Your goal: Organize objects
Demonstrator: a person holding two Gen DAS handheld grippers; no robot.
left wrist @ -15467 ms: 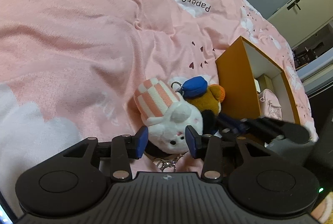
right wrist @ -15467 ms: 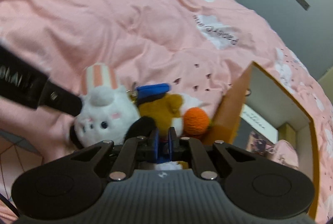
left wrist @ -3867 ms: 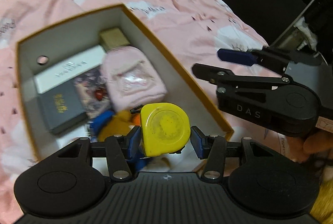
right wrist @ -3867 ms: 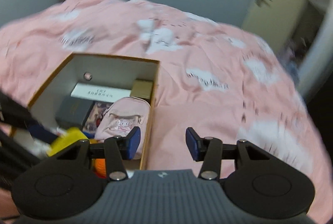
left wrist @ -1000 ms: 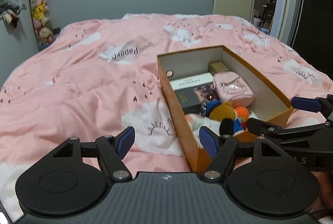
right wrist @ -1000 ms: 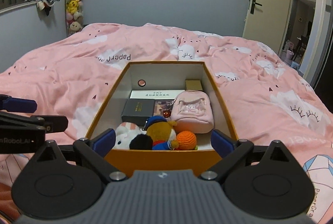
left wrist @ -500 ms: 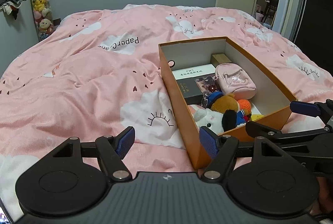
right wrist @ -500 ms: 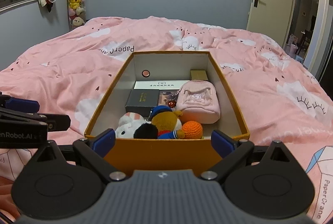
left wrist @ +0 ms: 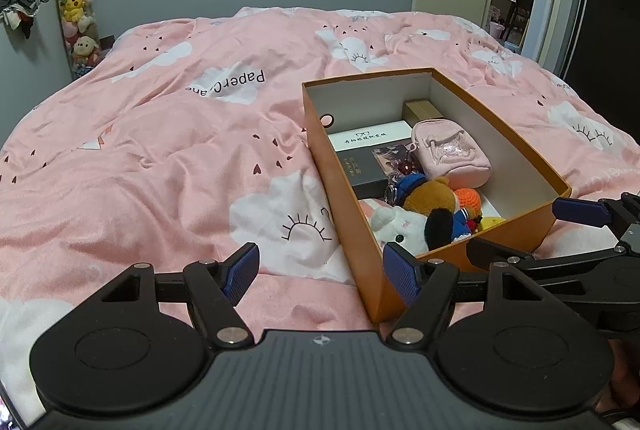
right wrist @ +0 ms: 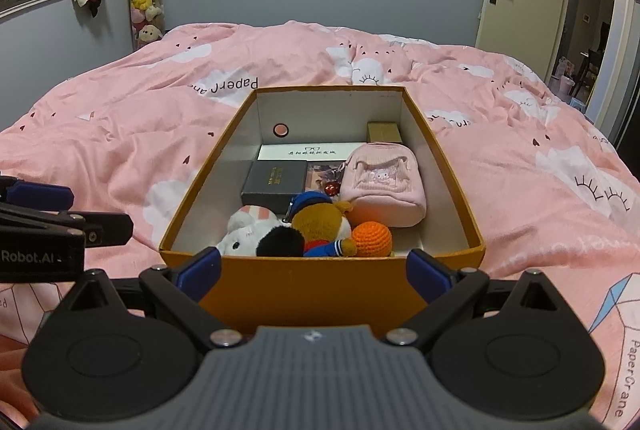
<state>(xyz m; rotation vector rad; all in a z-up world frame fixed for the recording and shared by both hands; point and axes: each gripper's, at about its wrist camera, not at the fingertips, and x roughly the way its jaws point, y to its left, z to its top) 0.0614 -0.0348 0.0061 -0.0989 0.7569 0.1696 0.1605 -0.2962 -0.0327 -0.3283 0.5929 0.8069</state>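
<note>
I hold both grippers wide and empty: left gripper [left wrist: 320, 272] at the bed's near edge, right gripper [right wrist: 314, 272] facing the orange cardboard box [right wrist: 320, 294]. At twelve o'clock, plush toys [right wrist: 304, 230], pink pouch [right wrist: 384, 186] and grey case [right wrist: 275, 182] sit packed inside, probably finished.

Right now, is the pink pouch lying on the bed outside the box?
No, the pink pouch sits inside the orange box, beside the stuffed toys.
</note>
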